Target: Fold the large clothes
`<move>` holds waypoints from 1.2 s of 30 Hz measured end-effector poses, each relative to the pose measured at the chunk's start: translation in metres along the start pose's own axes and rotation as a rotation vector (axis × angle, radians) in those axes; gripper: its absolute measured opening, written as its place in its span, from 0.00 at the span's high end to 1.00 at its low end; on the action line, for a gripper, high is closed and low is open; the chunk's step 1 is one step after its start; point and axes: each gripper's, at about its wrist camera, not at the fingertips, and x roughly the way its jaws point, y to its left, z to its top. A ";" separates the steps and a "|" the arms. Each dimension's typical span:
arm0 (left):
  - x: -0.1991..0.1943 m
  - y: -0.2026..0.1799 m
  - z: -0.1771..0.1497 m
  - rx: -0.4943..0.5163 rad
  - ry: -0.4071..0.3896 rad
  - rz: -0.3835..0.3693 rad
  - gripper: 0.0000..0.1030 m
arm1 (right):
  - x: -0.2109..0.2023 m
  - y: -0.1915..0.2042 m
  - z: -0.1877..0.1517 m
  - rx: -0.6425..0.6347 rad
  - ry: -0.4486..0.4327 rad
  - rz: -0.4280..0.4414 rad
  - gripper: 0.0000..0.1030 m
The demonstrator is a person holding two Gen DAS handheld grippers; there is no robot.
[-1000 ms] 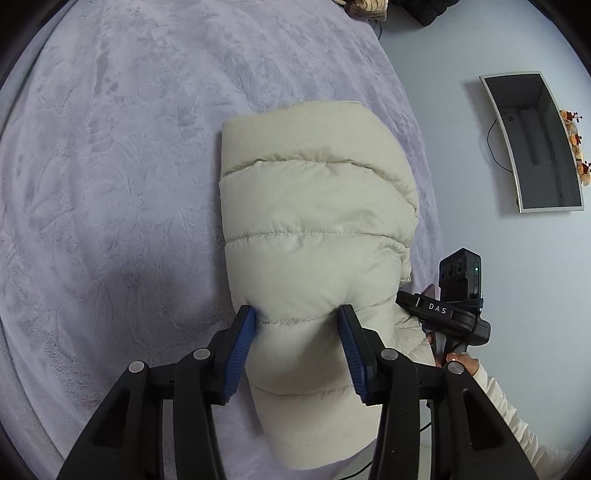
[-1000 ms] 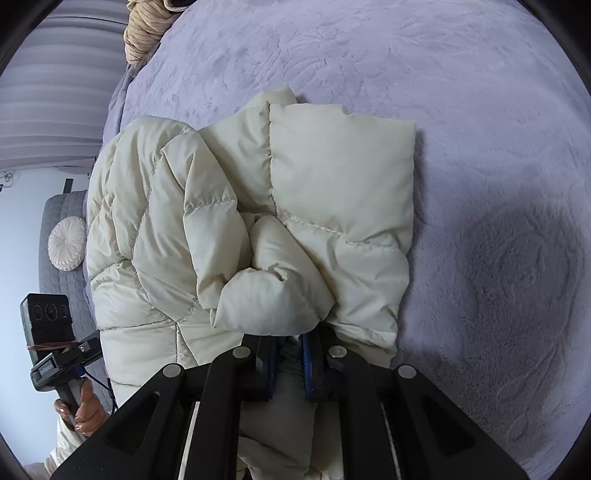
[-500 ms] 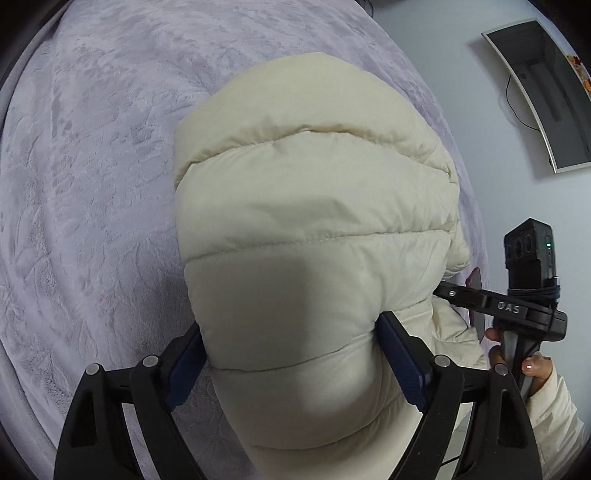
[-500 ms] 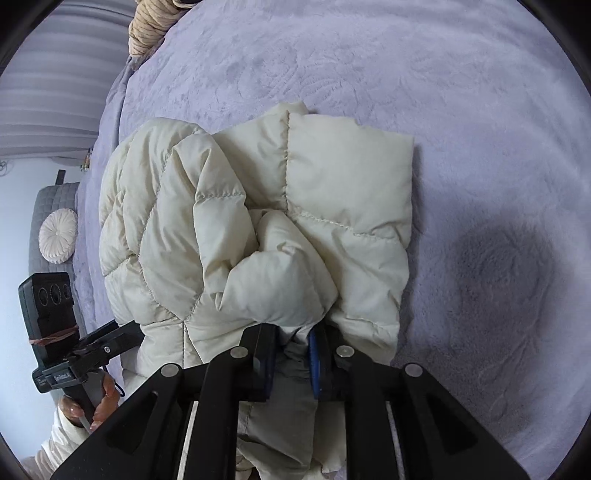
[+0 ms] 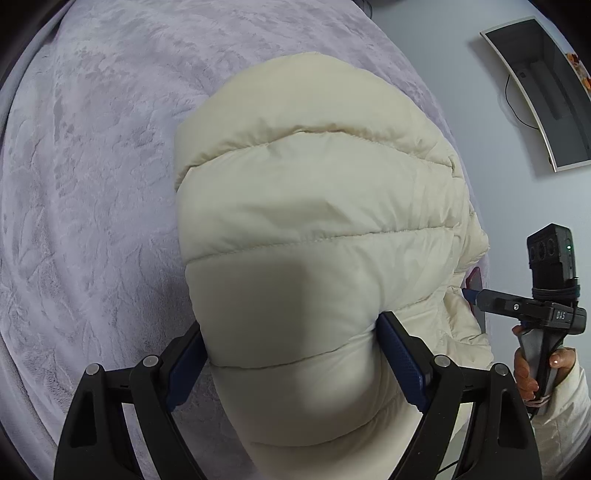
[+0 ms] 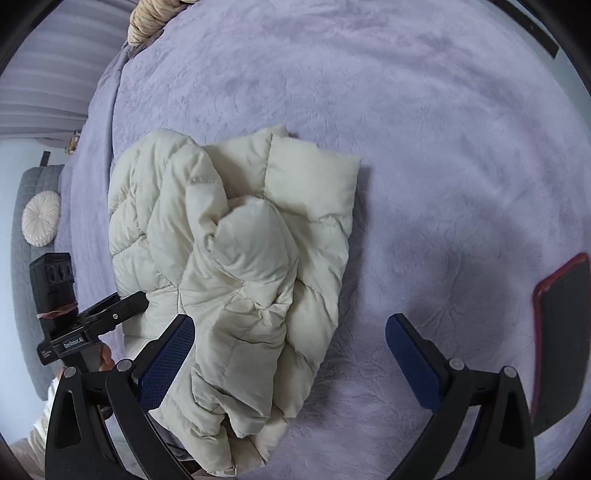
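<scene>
A cream quilted puffer jacket (image 6: 236,258) lies bunched and partly folded on a lilac bed cover (image 6: 406,147). In the left wrist view the jacket (image 5: 314,221) fills the middle, and my left gripper (image 5: 291,347) stands wide open with a padded fold of the jacket bulging between its blue pads. My right gripper (image 6: 290,343) is wide open above the jacket's near edge; its left finger (image 6: 166,354) is over the fabric and its right finger (image 6: 413,354) over bare cover. It holds nothing.
A red-cased phone (image 6: 561,332) lies on the bed at the right. A knitted cushion (image 6: 155,18) sits at the bed's far edge. A grey chair with a round cushion (image 6: 40,218) stands left of the bed. A wall mirror (image 5: 539,92) hangs on the right.
My right gripper was shut on the jacket's near fold; it has opened wide and let go. My left gripper has opened wider and moved in close over the jacket.
</scene>
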 end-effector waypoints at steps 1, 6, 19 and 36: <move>0.000 0.000 0.001 -0.001 0.000 0.000 0.15 | 0.007 -0.007 0.000 0.014 0.015 0.023 0.00; 0.001 -0.003 0.000 0.001 -0.003 0.008 0.15 | 0.029 -0.027 0.000 0.063 0.053 0.093 0.00; 0.010 0.002 0.002 -0.006 0.008 -0.017 0.11 | 0.061 -0.042 0.025 0.055 0.071 0.246 0.00; 0.003 -0.005 -0.007 0.019 -0.049 -0.030 0.25 | 0.081 -0.031 0.021 0.080 0.059 0.505 0.46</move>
